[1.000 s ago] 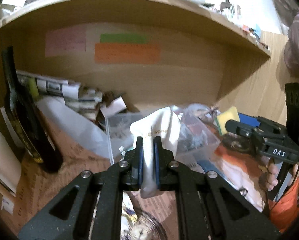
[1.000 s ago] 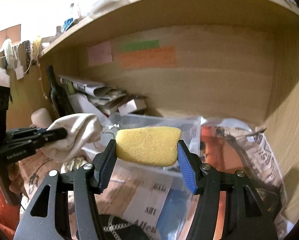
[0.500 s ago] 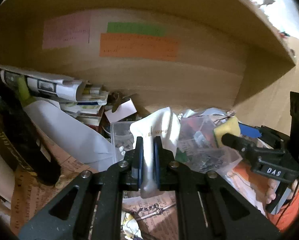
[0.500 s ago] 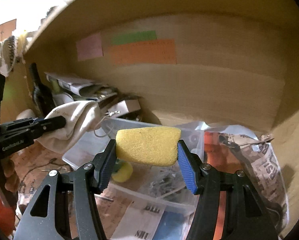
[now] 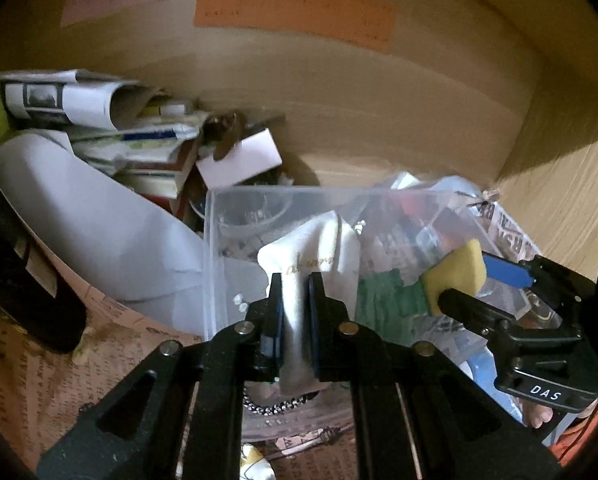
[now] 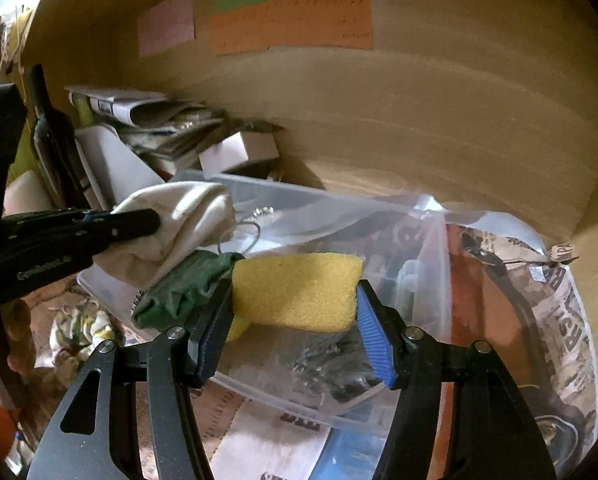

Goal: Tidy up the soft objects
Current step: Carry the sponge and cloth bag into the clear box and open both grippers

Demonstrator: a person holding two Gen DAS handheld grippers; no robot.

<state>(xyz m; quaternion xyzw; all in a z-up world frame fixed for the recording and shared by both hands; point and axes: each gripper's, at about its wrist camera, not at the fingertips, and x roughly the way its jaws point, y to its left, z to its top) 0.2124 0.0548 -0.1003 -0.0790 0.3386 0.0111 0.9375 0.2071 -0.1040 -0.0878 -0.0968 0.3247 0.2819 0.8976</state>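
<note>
My left gripper (image 5: 295,284) is shut on a white cloth (image 5: 319,248), held over the near left part of a clear plastic bin (image 5: 235,196). It also shows in the right wrist view (image 6: 175,232). My right gripper (image 6: 295,292) is shut on a yellow sponge (image 6: 295,288), held over the same bin (image 6: 331,204). The sponge also shows in the left wrist view (image 5: 457,276). A dark green cloth (image 6: 183,284) lies in the bin between the two grippers, just left of the sponge.
The bin stands on newspaper inside a wooden shelf bay. A dark bottle (image 6: 51,136), rolled papers (image 5: 79,100) and a white box (image 5: 239,156) crowd the left back. A crumpled plastic bag (image 6: 495,236) lies right of the bin. Coloured paper labels (image 6: 291,24) are on the back wall.
Both grippers have moved forward into the shelf bay and closer to the bin, each still holding its object. The green cloth has come into view in the bin.
</note>
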